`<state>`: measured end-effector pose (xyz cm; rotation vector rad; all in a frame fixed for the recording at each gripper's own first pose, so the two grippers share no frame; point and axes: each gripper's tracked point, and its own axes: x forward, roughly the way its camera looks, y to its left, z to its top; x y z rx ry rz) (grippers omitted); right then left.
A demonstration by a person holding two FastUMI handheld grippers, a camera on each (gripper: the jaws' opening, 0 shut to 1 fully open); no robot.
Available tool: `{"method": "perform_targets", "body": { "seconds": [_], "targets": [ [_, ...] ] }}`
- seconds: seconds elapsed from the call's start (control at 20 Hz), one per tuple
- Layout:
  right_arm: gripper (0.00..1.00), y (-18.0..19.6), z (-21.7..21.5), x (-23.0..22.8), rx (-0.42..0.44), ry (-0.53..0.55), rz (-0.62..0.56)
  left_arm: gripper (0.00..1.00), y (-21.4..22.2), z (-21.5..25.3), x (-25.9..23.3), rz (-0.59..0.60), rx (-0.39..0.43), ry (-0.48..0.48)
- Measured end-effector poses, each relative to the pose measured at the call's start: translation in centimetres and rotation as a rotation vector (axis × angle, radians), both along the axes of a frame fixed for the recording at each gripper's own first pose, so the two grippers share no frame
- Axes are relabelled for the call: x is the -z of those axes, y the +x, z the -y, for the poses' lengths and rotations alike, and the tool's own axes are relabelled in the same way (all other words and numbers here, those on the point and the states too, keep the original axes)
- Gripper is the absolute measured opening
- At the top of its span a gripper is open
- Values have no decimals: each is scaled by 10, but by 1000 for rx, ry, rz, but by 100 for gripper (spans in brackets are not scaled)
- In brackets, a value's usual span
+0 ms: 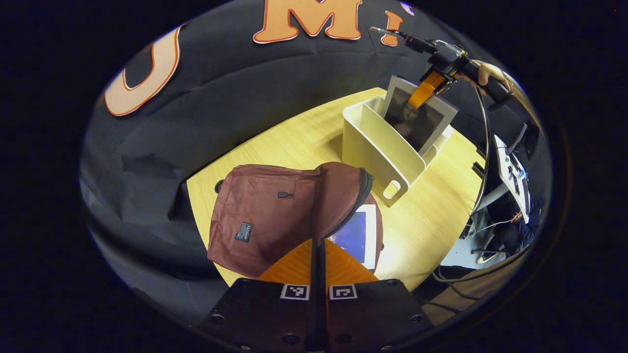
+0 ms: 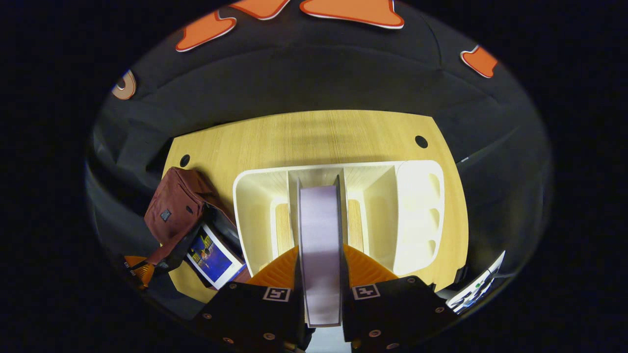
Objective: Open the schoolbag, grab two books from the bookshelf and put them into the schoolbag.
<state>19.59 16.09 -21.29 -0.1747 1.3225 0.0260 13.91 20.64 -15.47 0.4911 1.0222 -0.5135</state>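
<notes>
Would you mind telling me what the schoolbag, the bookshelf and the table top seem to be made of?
The schoolbag looks like woven fabric, matte reddish brown: it creases softly and carries a zipper and a sewn patch. The bookshelf appears to be moulded plastic, cream with a smooth low sheen, rounded corners and cut-out slots; painted wood cannot be excluded. The table shows pale wood grain, likely laminate or veneer.

Left gripper (image 1: 319,245) seemingly closed, right gripper (image 2: 320,255) clamped.
</notes>
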Motion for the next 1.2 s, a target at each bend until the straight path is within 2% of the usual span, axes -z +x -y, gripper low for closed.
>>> {"method": "perform_targets", "body": {
  "seconds": [0.1, 0.35, 0.55, 0.7, 0.85, 1.1, 1.2],
  "targets": [
    [31, 0, 0, -29, -32, -18, 49, 1, 1, -1, 2, -1, -2, -1],
    [31, -10, -11, -100, -55, 31, 144, 1, 6, -4, 8, -8, -13, -2],
    [30, -38, -24, -147, -53, 127, 203, 1, 10, -7, 11, -11, -10, 1],
    [31, -64, -30, -169, -18, 220, 245, 1, 13, -9, 13, -13, -13, 2],
    [30, -89, -40, -165, 68, 374, 247, 1, 15, -9, 11, -6, -11, 1],
    [30, -139, -76, -127, 132, 611, 200, 1, 18, -11, 5, 6, -20, 4],
    [30, -151, -93, -106, 182, 705, 178, 1, 17, -9, -1, 11, -17, -1]
  ]
}}
